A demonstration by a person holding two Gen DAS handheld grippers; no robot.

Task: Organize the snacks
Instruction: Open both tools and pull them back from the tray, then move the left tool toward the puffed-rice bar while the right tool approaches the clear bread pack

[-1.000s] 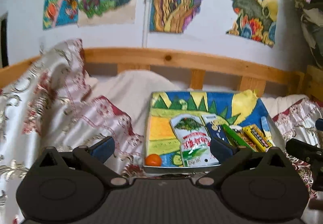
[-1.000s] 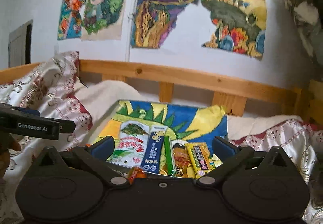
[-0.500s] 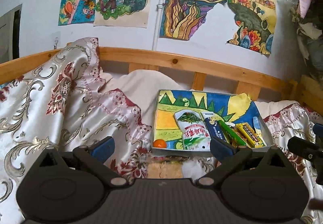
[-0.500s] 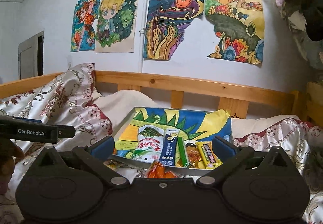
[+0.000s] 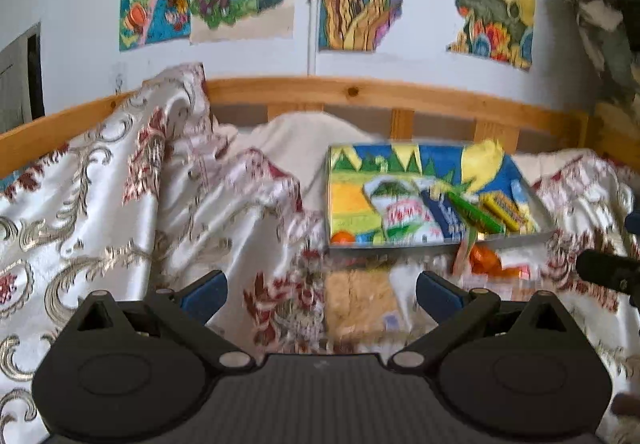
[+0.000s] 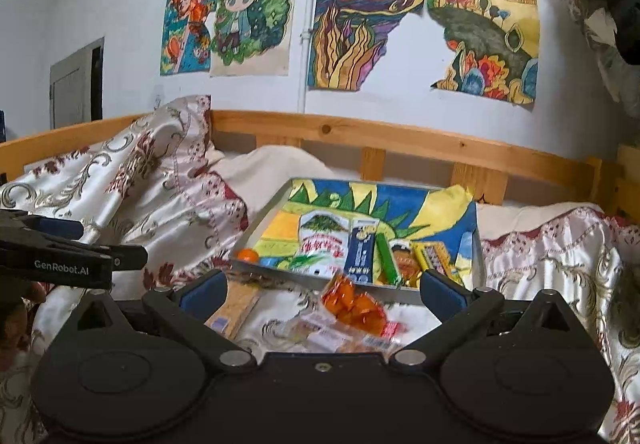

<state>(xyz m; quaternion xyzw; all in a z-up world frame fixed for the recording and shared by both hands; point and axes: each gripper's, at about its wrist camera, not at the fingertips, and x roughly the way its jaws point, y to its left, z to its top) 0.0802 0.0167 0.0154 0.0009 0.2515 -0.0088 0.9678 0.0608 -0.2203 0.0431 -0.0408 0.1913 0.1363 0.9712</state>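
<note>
Both views have drawn back from the tray (image 6: 256,228), revealing loose snacks (image 6: 352,304) before it.

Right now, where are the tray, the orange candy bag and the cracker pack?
tray (image 6: 478,256): right wrist view, right wall.
orange candy bag (image 6: 352,304): right wrist view, bag's middle.
cracker pack (image 5: 360,298): left wrist view, tan face.

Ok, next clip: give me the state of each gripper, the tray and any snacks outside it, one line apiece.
Left gripper: open, empty.
Right gripper: open, empty.
Tray: on the bed, snacks lying flat inside.
Orange snack bag: on the bedspread, outside the tray.
Cracker pack: on the bedspread, outside the tray.
</note>
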